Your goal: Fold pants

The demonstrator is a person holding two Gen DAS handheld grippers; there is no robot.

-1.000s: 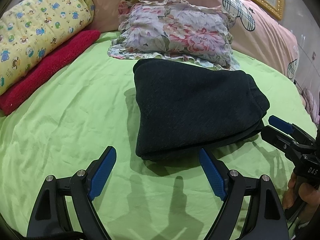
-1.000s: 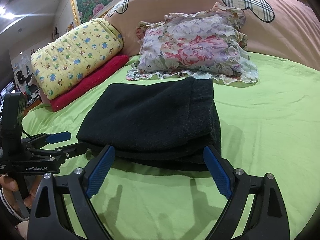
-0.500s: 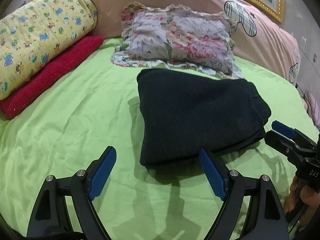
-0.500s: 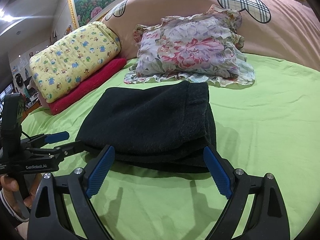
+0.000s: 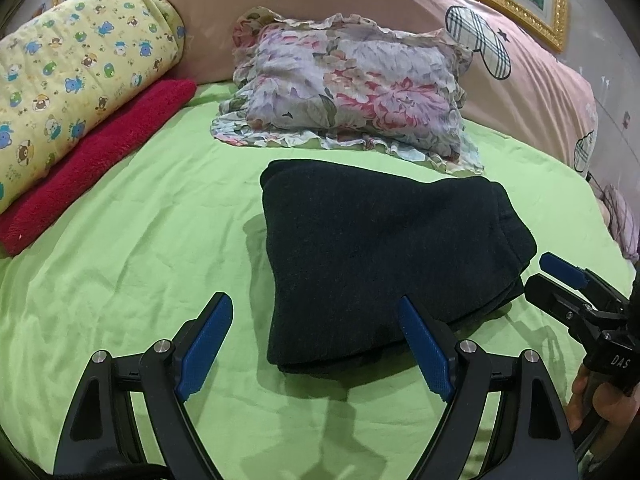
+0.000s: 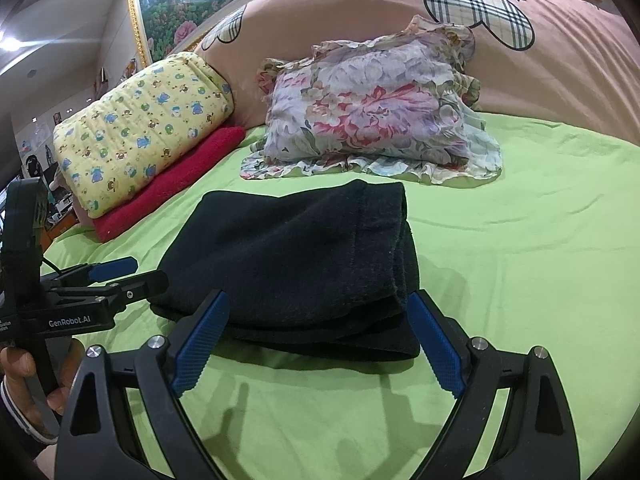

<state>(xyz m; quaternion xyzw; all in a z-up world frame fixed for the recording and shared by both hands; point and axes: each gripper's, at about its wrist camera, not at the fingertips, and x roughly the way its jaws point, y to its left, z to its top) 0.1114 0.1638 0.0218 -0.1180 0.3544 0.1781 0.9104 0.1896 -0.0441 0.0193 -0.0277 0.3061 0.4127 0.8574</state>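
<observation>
Dark navy pants (image 5: 376, 252) lie folded into a thick rectangle on the green bed sheet (image 5: 132, 248). My left gripper (image 5: 316, 348) hovers open just in front of the bundle's near left corner, nothing between its blue pads. From the other side, my right gripper (image 6: 320, 340) is open too, its jaws wide in front of the near edge of the pants (image 6: 296, 256), not touching them. Each gripper shows in the other's view: the right one (image 5: 568, 280) at the right edge, the left one (image 6: 108, 276) at the left, both held by hands.
A floral pillow (image 5: 352, 84) lies just behind the pants. A yellow printed quilt (image 5: 68, 80) rests on a red folded blanket (image 5: 100, 160) at the left. A pink duvet (image 5: 360, 0) runs along the back. Green sheet lies open left of the pants.
Both views have drawn back slightly, so the pants sit a little lower and farther in the frames. The pants keep their shape and both grippers stay open.
</observation>
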